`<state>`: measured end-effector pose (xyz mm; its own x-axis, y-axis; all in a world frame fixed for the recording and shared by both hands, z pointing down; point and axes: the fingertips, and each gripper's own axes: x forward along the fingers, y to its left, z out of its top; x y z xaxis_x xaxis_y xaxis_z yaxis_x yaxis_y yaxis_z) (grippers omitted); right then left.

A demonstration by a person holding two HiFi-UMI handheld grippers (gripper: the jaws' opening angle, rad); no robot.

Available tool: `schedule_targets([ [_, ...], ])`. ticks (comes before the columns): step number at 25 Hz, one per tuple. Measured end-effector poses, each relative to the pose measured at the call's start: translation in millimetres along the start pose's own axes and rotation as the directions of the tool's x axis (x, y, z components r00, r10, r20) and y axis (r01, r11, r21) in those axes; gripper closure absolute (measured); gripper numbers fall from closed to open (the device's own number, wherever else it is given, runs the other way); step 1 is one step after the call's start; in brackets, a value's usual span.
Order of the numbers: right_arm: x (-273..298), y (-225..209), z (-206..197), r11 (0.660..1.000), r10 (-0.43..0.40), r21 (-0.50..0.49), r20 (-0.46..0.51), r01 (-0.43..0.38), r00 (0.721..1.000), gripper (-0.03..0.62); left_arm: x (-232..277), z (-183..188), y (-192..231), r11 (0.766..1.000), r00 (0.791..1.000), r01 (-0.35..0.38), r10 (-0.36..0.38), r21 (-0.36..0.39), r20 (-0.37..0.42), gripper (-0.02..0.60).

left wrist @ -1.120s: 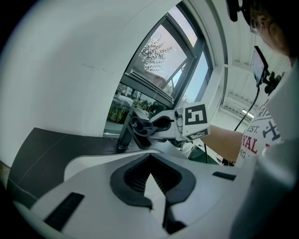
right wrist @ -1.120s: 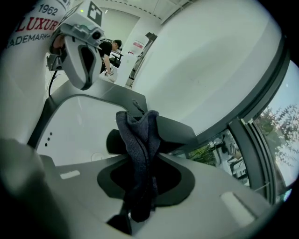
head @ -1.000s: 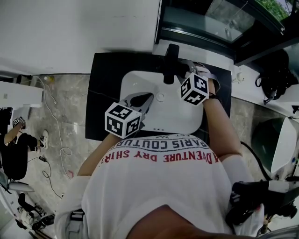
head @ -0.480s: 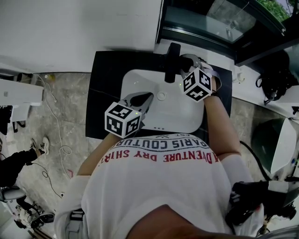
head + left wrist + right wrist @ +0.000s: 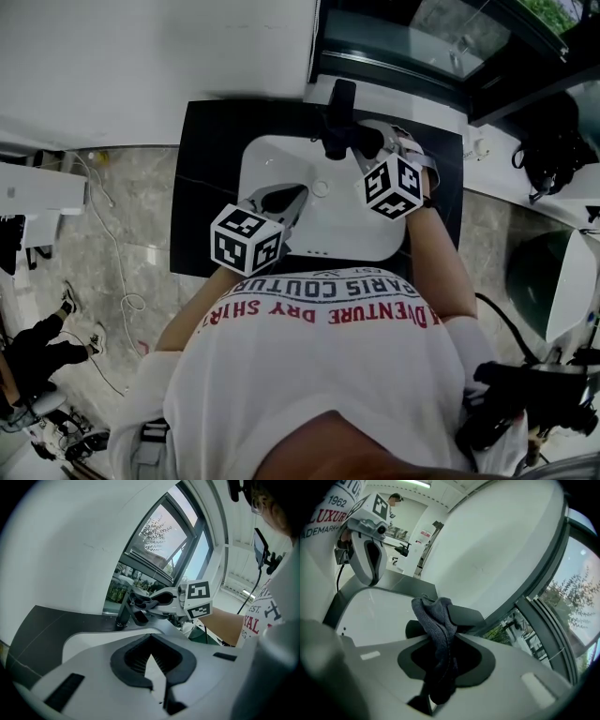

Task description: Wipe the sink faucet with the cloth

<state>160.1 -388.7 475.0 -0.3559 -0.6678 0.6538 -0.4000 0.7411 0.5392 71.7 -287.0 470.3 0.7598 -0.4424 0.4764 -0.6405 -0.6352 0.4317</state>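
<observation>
**Right gripper out front with cloth, left held back**

The person's bare right forearm (image 5: 433,258) reaches ahead, carrying the right gripper (image 5: 364,142) farther forward than its partner. Its jaws are clamped on a dark cloth (image 5: 437,634) that bunches out past the tips. The left gripper (image 5: 286,199) is held closer to the torso and points forward and to the right, with its jaws drawn together and empty. The two grippers are near each other but apart.
</observation>
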Motion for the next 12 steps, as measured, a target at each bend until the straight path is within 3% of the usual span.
schedule_targets([
  [4,-8.0,6.3,1.7,0.999,0.004,0.034,0.031,-0.005,1.0,0.514,2.1,1.0,-3.3,1.0,1.0,0.005,-0.005,0.006,0.002,0.58],
  [7,-28.8,22.4,15.2,0.985,0.001,0.168,0.151,-0.026,0.988,0.514,0.3,0.2,-3.4,1.0,1.0,0.003,-0.003,0.008,0.003,0.58],
  [10,-43.1,41.5,34.8,0.922,-0.033,0.374,0.336,-0.101,0.941,0.515,0.2,-3.3,-2.2,1.0,1.0,-0.002,0.002,0.004,-0.001,0.58],
  [12,-39.7,53.8,38.4,0.883,-0.057,0.45,0.39,-0.136,0.919,0.515,0.5,-6.4,-1.4,1.0,1.0,-0.007,0.007,0.001,-0.005,0.581],
])
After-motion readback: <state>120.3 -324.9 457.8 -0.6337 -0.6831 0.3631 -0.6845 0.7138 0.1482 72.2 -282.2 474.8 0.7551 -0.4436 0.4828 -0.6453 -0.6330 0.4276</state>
